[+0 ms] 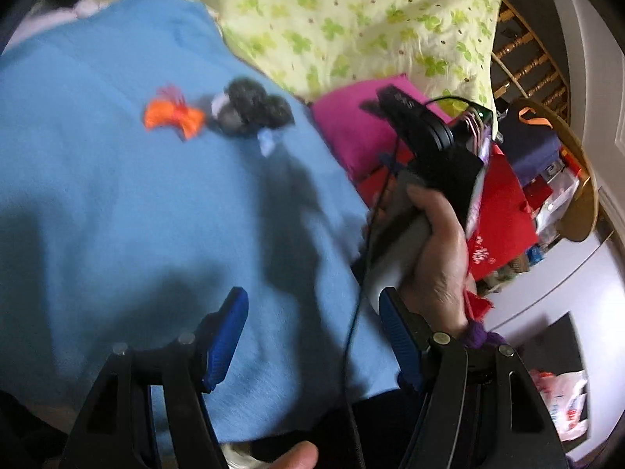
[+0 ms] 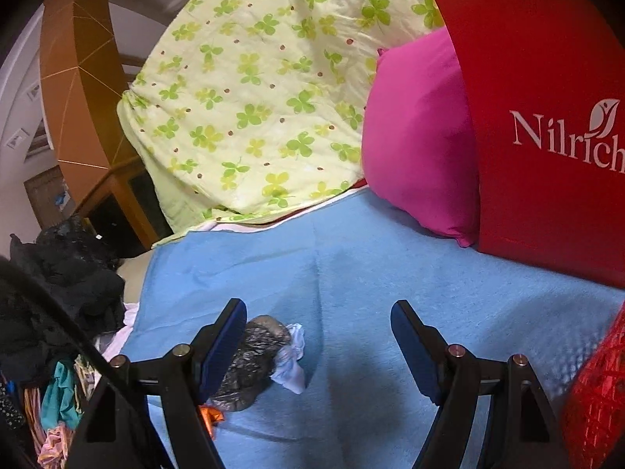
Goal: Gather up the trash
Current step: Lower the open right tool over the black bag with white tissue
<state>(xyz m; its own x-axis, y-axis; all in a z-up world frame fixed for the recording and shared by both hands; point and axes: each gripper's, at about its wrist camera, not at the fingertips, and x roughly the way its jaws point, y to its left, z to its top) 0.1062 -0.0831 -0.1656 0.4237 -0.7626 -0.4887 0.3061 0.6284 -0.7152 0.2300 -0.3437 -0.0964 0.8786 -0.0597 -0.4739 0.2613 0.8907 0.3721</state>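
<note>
I see both grippers, left (image 1: 312,336) and right (image 2: 318,346), with jaws apart and empty above the blue blanket (image 2: 390,258); the trash (image 2: 254,363) lies on it, beside my right gripper's left finger.

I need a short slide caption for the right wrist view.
Open right gripper above crumpled dark wrapper on blue blanket.

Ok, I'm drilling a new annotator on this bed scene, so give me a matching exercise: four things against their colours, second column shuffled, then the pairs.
Things:
1. pillow
2. bag with the white logo
3. blanket under the trash
4. small crumpled scrap beside the dark wad

Colours:
A. light blue
B. orange
C. magenta
D. red

Pairs: 1-C, 2-D, 3-A, 4-B
</note>
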